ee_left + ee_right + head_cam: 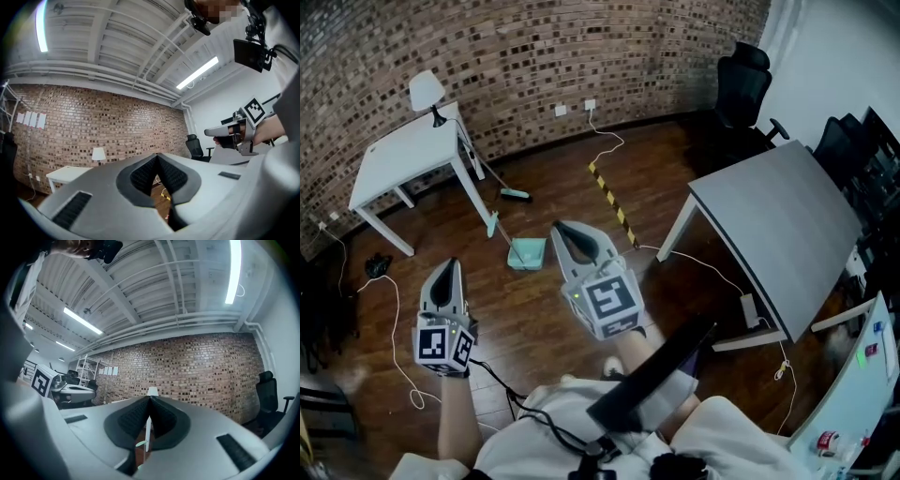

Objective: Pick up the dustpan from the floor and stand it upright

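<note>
The teal dustpan (526,253) lies flat on the wooden floor, its long handle (494,225) reaching up-left toward the white table's leg. My right gripper (563,229) hovers just right of the pan, pointing forward, shut and empty. My left gripper (445,265) is held lower left, well short of the pan, also shut with nothing in it. In the left gripper view the left gripper (157,158) has its pads meeting, and the right gripper (233,133) shows at the right. In the right gripper view the right gripper (149,400) is closed, with a pale green sliver (140,443) low in its gap.
A broom (514,195) leans by the white table (403,155), which carries a lamp (427,91). A grey desk (787,225) stands at the right, a black office chair (741,89) behind it. Yellow-black tape (611,202) and cables (394,309) cross the floor.
</note>
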`<state>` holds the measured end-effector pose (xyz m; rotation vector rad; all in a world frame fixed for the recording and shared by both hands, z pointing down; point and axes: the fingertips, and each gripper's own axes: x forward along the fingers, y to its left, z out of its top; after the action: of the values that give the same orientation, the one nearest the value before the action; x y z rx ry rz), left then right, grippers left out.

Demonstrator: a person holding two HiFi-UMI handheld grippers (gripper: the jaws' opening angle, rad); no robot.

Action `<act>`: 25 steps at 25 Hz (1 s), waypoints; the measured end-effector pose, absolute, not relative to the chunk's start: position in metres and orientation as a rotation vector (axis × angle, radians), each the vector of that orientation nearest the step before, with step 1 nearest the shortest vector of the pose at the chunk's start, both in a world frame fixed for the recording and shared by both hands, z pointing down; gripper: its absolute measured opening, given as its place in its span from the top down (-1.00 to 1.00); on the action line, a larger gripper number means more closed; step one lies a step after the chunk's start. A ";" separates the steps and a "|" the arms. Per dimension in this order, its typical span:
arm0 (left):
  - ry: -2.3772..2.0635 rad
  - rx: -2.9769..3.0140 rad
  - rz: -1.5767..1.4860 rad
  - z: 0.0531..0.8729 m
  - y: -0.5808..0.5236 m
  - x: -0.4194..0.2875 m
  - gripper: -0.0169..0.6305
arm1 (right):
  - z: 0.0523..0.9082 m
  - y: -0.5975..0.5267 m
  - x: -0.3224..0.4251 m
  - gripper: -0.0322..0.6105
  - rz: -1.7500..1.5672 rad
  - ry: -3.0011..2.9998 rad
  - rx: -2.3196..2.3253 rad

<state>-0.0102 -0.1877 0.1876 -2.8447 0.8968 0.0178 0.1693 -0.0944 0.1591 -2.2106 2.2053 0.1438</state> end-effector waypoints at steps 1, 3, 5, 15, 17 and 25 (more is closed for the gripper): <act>0.901 -2.845 0.007 0.190 -0.188 -0.013 0.94 | 0.161 -0.094 0.168 0.96 0.137 2.201 -2.219; 0.884 -2.856 -0.021 0.198 -0.188 -0.015 0.94 | 0.164 -0.090 0.169 0.96 0.132 2.172 -2.241; 0.869 -2.880 -0.039 0.207 -0.187 -0.019 0.94 | 0.168 -0.083 0.169 0.96 0.124 2.144 -2.266; 0.944 -2.903 -0.100 0.229 -0.115 -0.042 0.94 | 0.187 -0.019 0.149 0.96 0.051 2.200 -2.251; 0.950 -2.906 -0.123 0.236 -0.086 -0.044 0.94 | 0.194 0.010 0.150 0.96 0.033 2.196 -2.249; 0.935 -2.866 -0.173 0.265 0.096 -0.039 0.94 | 0.236 0.197 0.150 0.96 -0.068 2.249 -2.250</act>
<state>-0.0390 0.0965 0.2645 -2.8660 0.9345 -0.1733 0.1500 0.1971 0.2361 -2.2504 2.2487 -0.0678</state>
